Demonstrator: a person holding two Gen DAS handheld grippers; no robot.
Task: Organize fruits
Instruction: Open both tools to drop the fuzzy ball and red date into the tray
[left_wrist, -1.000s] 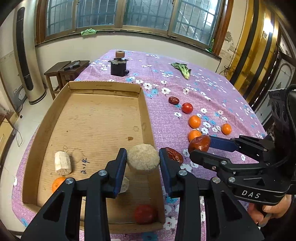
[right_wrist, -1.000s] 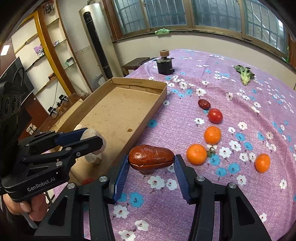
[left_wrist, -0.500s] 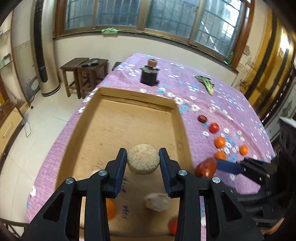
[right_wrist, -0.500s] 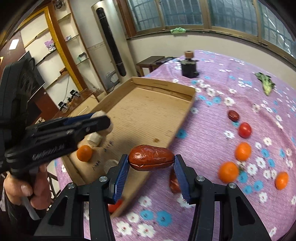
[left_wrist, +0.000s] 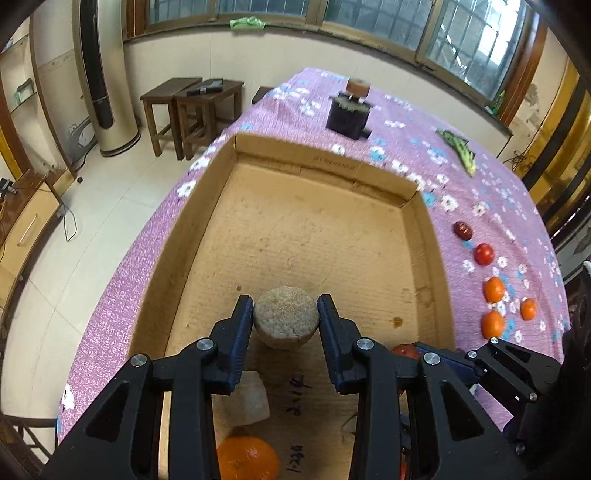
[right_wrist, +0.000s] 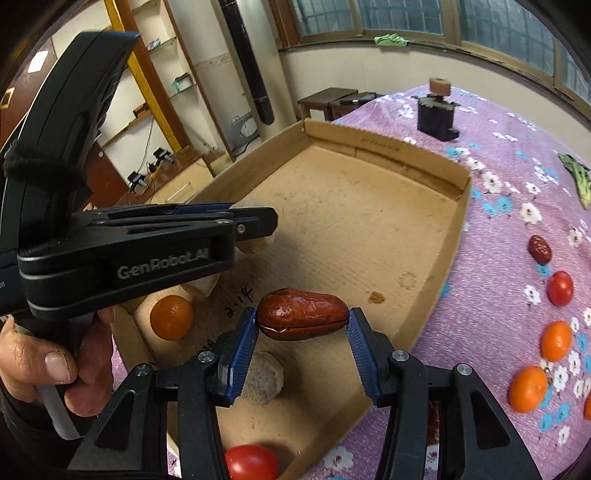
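My left gripper (left_wrist: 285, 321) is shut on a round beige fruit (left_wrist: 286, 316) and hangs over the near part of the cardboard tray (left_wrist: 325, 166). My right gripper (right_wrist: 302, 326) is shut on a glossy red-brown date (right_wrist: 303, 314), held above the tray's (right_wrist: 458, 229) near right part. In the tray lie an orange (right_wrist: 171, 316), a beige lump (right_wrist: 263, 376), a red tomato (right_wrist: 251, 461) and a pale block (left_wrist: 246, 400). On the purple cloth to the right lie a date (right_wrist: 539, 249), a tomato (right_wrist: 559, 288) and oranges (right_wrist: 556, 340).
A black holder with a brown roll (left_wrist: 351, 110) stands beyond the tray. A green vegetable (left_wrist: 458, 147) lies at the far right of the flowered tablecloth (left_wrist: 480, 192). Wooden stools (left_wrist: 192, 107) stand on the floor left of the table. A hand (right_wrist: 48, 373) grips the left gripper's handle.
Both grippers have moved left and a little lower, from the tray's right rim and the cloth to over the tray, each still holding its fruit. The loose fruits on the cloth have not moved.
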